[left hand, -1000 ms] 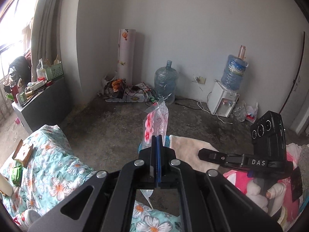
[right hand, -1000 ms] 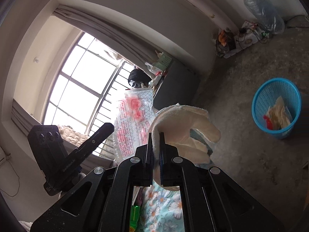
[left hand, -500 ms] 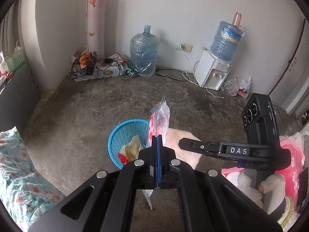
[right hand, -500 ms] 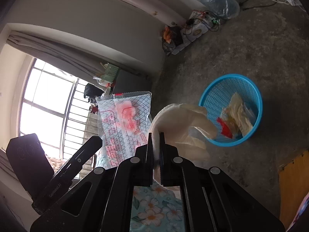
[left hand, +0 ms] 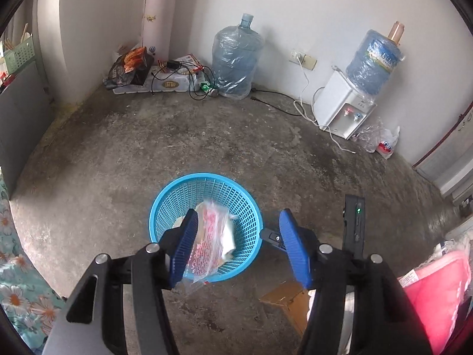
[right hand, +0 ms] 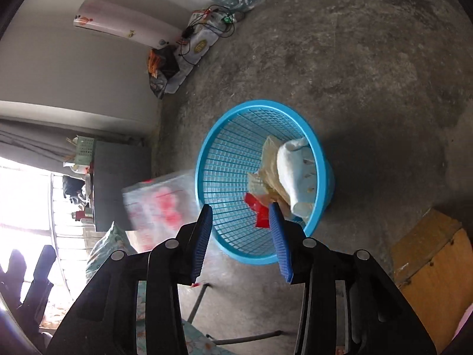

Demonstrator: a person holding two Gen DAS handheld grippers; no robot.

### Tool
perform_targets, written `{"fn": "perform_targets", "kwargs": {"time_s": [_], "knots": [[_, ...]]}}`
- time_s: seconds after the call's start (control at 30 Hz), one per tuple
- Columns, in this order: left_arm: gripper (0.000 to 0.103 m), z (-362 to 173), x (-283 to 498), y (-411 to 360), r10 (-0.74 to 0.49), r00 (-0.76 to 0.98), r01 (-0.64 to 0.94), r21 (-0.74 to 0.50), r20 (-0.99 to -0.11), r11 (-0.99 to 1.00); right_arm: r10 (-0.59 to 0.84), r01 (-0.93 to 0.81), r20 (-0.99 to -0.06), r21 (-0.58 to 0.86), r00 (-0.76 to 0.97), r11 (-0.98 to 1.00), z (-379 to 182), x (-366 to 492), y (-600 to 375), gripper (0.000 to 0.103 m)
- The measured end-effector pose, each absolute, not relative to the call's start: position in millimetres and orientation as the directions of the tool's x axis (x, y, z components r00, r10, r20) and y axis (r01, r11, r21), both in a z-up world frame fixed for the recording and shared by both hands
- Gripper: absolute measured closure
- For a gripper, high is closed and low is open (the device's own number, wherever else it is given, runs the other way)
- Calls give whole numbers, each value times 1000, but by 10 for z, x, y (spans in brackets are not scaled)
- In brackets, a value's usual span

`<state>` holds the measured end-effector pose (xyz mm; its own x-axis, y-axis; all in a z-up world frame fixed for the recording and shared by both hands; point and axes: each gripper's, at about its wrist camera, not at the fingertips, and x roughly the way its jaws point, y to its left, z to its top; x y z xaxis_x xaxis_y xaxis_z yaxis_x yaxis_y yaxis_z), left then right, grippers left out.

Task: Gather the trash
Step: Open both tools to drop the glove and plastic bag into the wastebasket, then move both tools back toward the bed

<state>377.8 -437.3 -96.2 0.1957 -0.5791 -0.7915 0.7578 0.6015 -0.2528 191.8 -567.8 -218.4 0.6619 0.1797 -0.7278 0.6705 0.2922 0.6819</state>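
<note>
A blue plastic basket point(left hand: 165, 198) stands on the concrete floor; it also shows in the right wrist view point(right hand: 230, 148). My left gripper point(left hand: 236, 248) is open above it. A clear bag with red print point(left hand: 207, 245) is blurred in mid-air by the left finger point(left hand: 183, 248), over the basket. In the right wrist view the same bag point(right hand: 159, 204) is blurred left of the basket rim. My right gripper point(right hand: 241, 233) is open and empty. A white cloth point(right hand: 295, 171) lies in the basket on crumpled wrappers and a red scrap point(right hand: 260, 210).
Water jug point(left hand: 236, 62), water dispenser point(left hand: 343, 109) and cables stand by the far wall. A brown cardboard box point(right hand: 428, 260) sits right of the basket. Floral bedding point(left hand: 17, 281) lies at the left. A grey cabinet point(right hand: 118, 174) stands by the window.
Both grippers swung down over the basket and opened. The white cloth dropped from the right gripper into the basket. The printed bag left the left gripper and is falling.
</note>
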Motion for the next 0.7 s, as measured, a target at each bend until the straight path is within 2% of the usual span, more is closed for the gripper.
{"fn": "perform_targets", "kwargs": {"time_s": [0.2, 0.33, 0.4, 0.5, 0.57, 0.7], "knots": [[47, -614, 3701, -4069, -640, 229, 761, -275, -733, 587, 123, 648, -715, 682, 688, 340, -1960, 1566, -5563, 64], [47, -270, 3508, -3774, -681, 233, 772, -294, -694, 564, 59, 614, -690, 676, 721, 406, -1604, 1368, -5416, 64], [42, -52, 3356, -3563, -706, 242, 786, -292, -665, 545, 27, 597, -683, 655, 729, 462, -1367, 1275, -5268, 63], [33, 275, 3121, -3162, -735, 281, 792, -284, -617, 541, -24, 558, -665, 606, 747, 567, -966, 1177, -4954, 48], [24, 456, 2993, -2873, -748, 314, 787, -280, -585, 549, -54, 520, -647, 556, 760, 648, -711, 1155, -4713, 34], [19, 705, 2826, -2238, -724, 412, 732, -272, -553, 625, -103, 444, -608, 444, 787, 778, -236, 1133, -4213, 20]]}}
